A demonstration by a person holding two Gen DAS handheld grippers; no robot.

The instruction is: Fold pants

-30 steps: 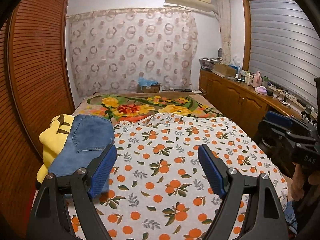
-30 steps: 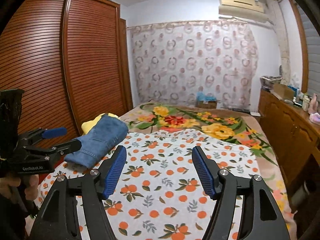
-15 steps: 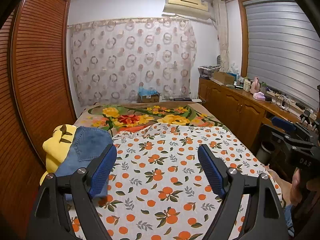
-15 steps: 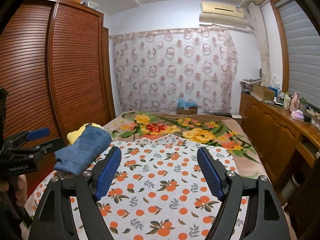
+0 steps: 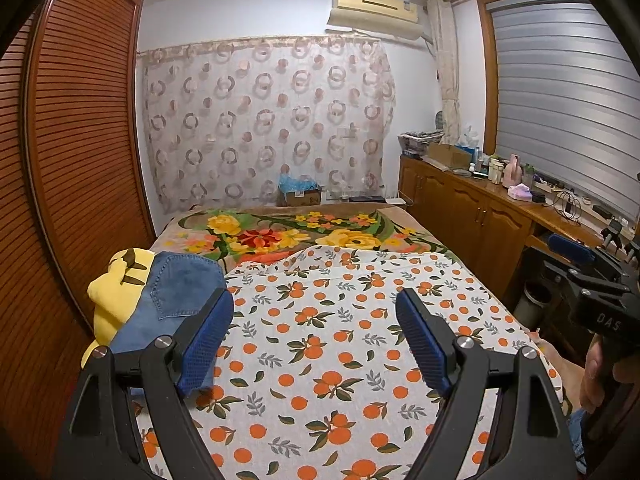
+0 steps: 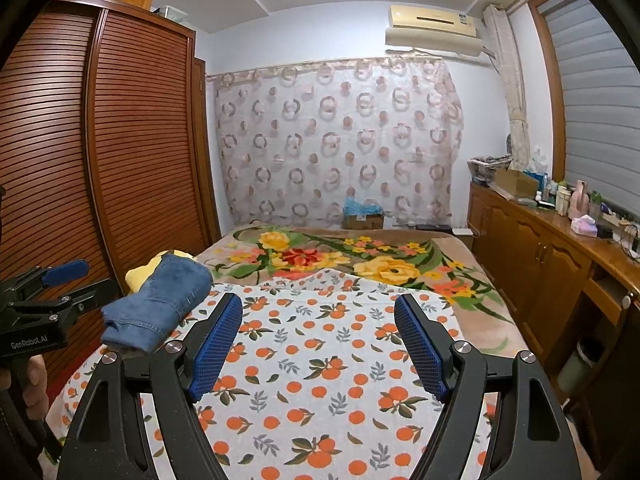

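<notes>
Folded blue denim pants [image 5: 172, 300] lie on a yellow plush cushion [image 5: 114, 292] at the left edge of the bed; they also show in the right wrist view [image 6: 160, 308]. My left gripper [image 5: 316, 336] is open and empty, held above the orange-print sheet [image 5: 320, 344], with its left finger just right of the pants. My right gripper [image 6: 318, 344] is open and empty above the same sheet [image 6: 320, 380], to the right of the pants.
A floral blanket [image 5: 288, 236] covers the far half of the bed. A wooden louvred wardrobe [image 5: 72, 152] stands on the left. A wooden cabinet [image 5: 472, 216] with small items runs along the right. A cardboard box [image 5: 300, 196] sits by the curtain.
Both grippers have risen and tilted up, so more of the room and ceiling shows. The pants stay in place on the cushion. Both grippers remain open.
</notes>
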